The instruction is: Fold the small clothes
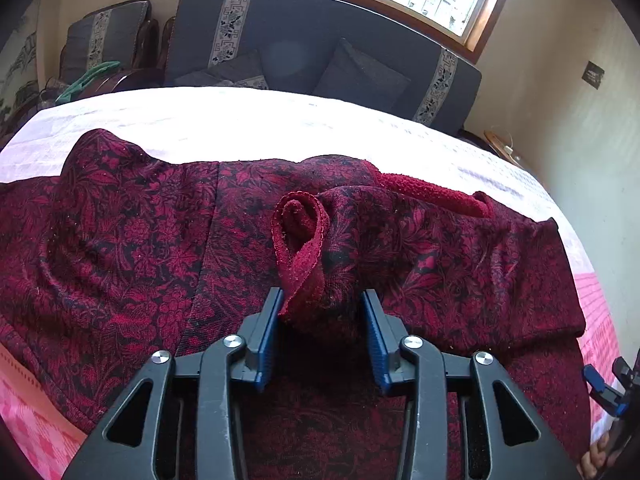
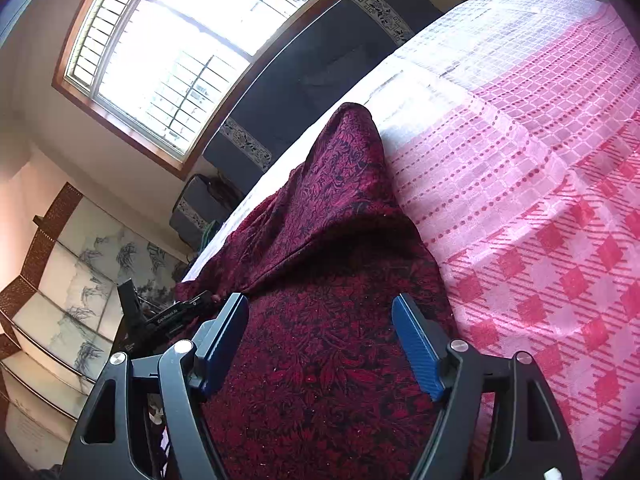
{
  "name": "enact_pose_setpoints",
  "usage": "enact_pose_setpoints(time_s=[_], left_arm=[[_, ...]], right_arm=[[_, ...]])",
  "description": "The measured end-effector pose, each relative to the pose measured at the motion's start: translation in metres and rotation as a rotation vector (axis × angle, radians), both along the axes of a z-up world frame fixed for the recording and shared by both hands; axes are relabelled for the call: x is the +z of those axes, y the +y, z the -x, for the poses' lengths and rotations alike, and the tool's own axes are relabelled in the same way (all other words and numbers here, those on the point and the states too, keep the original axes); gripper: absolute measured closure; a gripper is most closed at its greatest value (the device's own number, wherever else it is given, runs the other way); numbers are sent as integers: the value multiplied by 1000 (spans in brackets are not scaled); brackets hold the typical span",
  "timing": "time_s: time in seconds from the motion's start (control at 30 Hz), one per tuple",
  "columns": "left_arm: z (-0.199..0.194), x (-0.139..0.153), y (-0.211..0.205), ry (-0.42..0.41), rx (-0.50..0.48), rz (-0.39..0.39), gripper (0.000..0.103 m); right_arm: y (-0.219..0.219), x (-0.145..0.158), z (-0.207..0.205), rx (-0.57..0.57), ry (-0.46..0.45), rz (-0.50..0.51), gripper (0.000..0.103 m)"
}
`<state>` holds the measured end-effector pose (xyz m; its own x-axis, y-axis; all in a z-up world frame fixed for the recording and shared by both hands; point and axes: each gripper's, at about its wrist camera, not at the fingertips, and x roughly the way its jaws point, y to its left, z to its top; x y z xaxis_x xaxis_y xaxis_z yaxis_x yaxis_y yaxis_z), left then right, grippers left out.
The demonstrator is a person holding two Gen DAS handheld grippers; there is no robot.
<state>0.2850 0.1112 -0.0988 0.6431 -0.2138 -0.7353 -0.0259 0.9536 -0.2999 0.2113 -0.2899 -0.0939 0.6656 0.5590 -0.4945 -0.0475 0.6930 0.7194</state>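
Straddling bunched fold of dark red patterned garment (image 1: 120, 240) with left gripper (image 1: 322, 300) — jaws parted, rolled red hem loop (image 1: 298, 240) brushing left-side pad, other pad clear, so not clamping. Garment lying spread across pink checked bedspread (image 2: 540, 200), long axis running side to side in left wrist view. Right gripper (image 2: 320, 316) hovering above garment's near end, jaws wide, gripping nothing. Left sitting nearer to fold — closing on it looking like next move.
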Motion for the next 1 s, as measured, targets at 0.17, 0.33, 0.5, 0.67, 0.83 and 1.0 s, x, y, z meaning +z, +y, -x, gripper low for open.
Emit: enact_pose_setpoints(time_s=[0.17,0.33,0.5,0.67,0.83,1.0], left_arm=[[3,0,0,-17,-8,3,52],[4,0,-7,-20,-5,-45,52],[4,-1,-3,-22,1,-30,52],[4,-1,-7,-16,16,-67,52],[3,-1,-8,-15,15,-70,52],[3,-1,-8,-14,14,-69,52]], right_arm=[[12,58,-45,38,-99,144,37],[30,56,-148,126,-30,356,89],[31,35,-203,133,3,442,91],[17,0,-228,81,140,456,103],[8,4,-223,76,138,398,103],[10,40,-178,83,45,347,93]])
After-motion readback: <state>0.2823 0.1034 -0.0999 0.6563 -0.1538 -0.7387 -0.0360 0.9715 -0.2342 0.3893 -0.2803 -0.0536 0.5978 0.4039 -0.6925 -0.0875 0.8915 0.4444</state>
